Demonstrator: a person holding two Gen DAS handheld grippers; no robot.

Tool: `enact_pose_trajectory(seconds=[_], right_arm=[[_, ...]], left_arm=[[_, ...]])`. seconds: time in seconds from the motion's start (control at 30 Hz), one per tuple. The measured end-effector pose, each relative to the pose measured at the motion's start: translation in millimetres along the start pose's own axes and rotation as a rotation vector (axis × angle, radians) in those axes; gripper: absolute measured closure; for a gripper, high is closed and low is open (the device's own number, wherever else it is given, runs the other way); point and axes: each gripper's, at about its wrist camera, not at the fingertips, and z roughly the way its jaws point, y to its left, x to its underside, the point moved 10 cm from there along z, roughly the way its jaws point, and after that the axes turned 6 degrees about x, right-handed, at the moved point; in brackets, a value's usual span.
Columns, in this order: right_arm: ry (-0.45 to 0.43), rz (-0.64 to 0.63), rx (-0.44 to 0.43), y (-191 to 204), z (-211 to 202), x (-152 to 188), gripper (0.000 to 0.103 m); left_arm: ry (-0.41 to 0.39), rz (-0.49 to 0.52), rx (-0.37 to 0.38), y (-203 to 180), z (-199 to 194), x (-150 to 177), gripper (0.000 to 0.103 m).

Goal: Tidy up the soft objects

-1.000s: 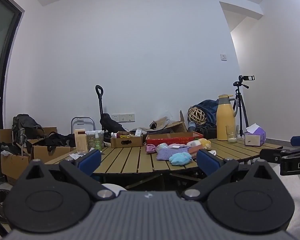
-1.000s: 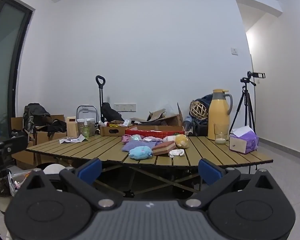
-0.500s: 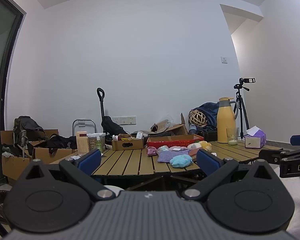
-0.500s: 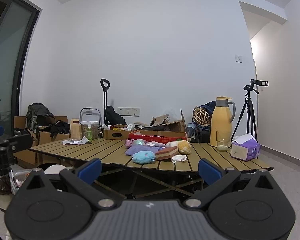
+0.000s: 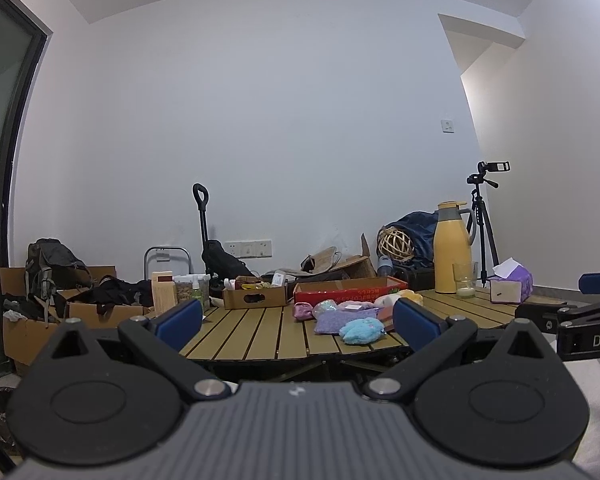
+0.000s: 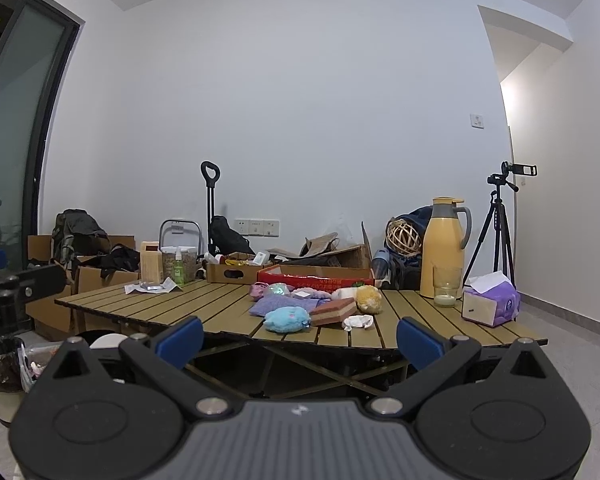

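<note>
Ahead, a slatted wooden table (image 6: 228, 312) fills the middle of both views, standing in front of a bare white wall (image 6: 300, 120) with cardboard boxes (image 6: 96, 276) and dark bags piled along the floor behind it. Both tools are held low, short of the table's near edge: the left gripper (image 5: 298, 318) has its blue-padded fingers (image 5: 179, 318) spread wide with nothing between them, and the right gripper (image 6: 300, 334) is likewise spread wide and empty; its body also shows at the right edge of the left view. On the table's right part stand a yellow thermos jug (image 6: 444, 252), a glass (image 6: 446, 286) just in front of it, and a purple tissue box (image 6: 490, 304) near the edge. A shallow red cardboard tray (image 6: 320, 278) lies at the far side, with a smaller brown box (image 6: 236, 272) to its left. The soft things sit clustered at the table's centre, in front of the red tray: a purple fuzzy cloth (image 6: 280, 304), a light-blue plush toy (image 6: 287, 319) at its front edge, a layered pink-and-brown sponge block (image 6: 334, 311) touching the plush's right side, a yellow plush ball (image 6: 368, 299) behind the block, and a small white crumpled piece (image 6: 358, 322) by the near edge. Smaller pink and pale items lie behind the cloth, too small to identify.
</note>
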Motion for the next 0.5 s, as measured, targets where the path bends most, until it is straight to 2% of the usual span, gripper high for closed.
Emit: enact_pose_trajectory(seconds=[0.5], right_arm=[[0.002,0.012,0.004,-3.7,-0.5,2.3,0.0]], left_arm=[[-0.002,0.003,0.004,-1.0,-1.6,1.2,0.0]])
